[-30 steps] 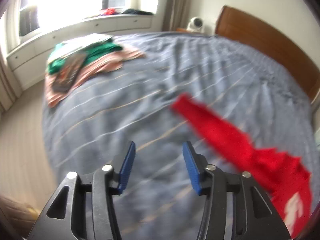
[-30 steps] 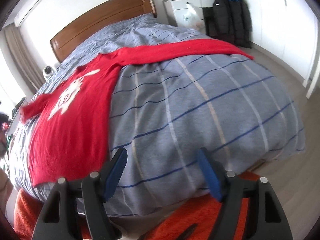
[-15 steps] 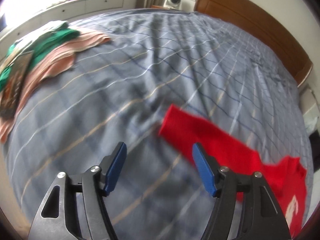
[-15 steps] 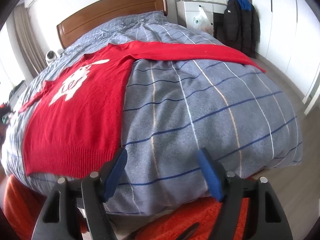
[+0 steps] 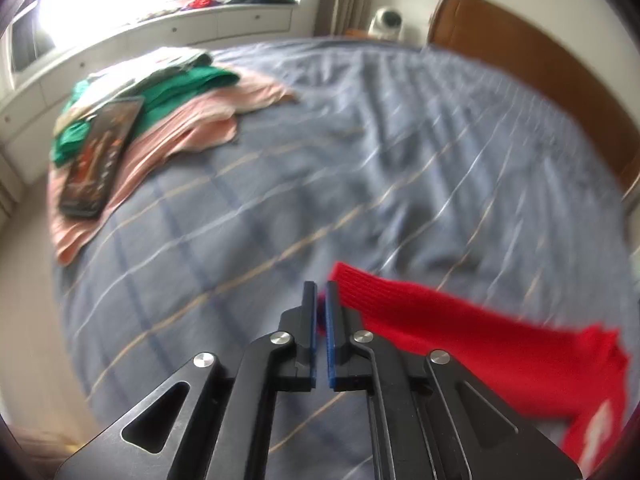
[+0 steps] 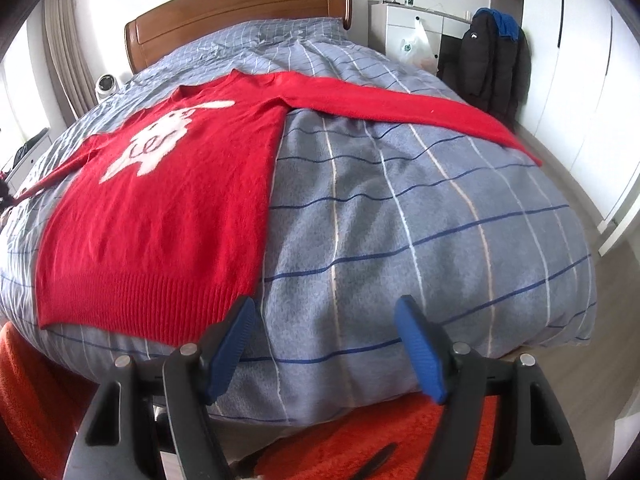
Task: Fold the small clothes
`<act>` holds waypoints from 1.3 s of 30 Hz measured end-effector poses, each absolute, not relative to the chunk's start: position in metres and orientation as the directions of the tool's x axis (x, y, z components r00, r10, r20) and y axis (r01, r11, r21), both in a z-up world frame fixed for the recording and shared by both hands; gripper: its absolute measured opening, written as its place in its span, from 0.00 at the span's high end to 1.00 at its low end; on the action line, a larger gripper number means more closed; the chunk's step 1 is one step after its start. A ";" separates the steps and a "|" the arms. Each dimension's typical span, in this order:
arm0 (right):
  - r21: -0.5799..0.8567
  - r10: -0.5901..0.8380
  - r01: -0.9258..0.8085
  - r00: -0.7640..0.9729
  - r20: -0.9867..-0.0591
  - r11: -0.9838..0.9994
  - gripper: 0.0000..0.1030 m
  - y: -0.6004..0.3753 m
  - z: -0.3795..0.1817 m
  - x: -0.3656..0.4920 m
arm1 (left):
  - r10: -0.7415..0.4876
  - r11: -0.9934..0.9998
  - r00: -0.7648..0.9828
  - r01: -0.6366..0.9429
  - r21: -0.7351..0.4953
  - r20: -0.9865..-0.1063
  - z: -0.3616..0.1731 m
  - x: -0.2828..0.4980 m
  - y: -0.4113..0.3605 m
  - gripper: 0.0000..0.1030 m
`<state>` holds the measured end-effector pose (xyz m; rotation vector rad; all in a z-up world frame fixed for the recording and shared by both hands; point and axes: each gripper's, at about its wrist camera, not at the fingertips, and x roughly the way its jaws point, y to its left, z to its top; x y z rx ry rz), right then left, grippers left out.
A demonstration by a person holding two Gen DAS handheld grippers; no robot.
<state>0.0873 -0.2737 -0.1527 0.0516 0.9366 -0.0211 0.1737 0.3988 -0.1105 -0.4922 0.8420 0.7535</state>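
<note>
A red sweater with a white figure on its chest lies flat on the blue checked bed, both sleeves spread out. In the left wrist view its left sleeve runs to the lower right. My left gripper is shut on the cuff end of that sleeve; a bit of red shows between the blue pads. My right gripper is open and empty, low at the bed's foot, just right of the sweater's ribbed hem.
A pile of green and pink clothes with a dark tablet on top lies at the bed's far left corner. A wooden headboard, a white dresser and a hanging black coat stand behind. An orange rug lies below.
My left gripper moved onto the sleeve's cuff and shut on it; before it was open above the bed. My right gripper stayed open while its view swung to centre on the bed.
</note>
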 end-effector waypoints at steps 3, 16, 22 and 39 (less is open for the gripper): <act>0.055 0.024 0.034 0.588 -0.809 0.998 0.30 -0.275 -0.156 0.090 | 0.421 0.610 0.362 -0.792 -0.036 -0.832 -0.126 0.170 0.402 1.00; 0.096 0.047 0.047 0.610 -0.791 0.994 0.30 -0.279 -0.154 0.082 | 0.395 0.759 0.506 -0.650 -0.039 -0.766 -0.096 0.164 0.347 0.32; 0.056 0.037 0.010 0.625 -0.780 0.998 0.30 -0.268 -0.148 0.078 | 0.310 0.830 0.542 -0.554 -0.055 -0.781 -0.100 0.213 0.330 0.27; 0.096 -0.007 0.103 0.720 -0.694 0.990 0.30 -0.301 -0.114 0.106 | 0.168 0.928 0.590 -0.364 -0.075 -0.790 -0.112 0.120 0.259 0.14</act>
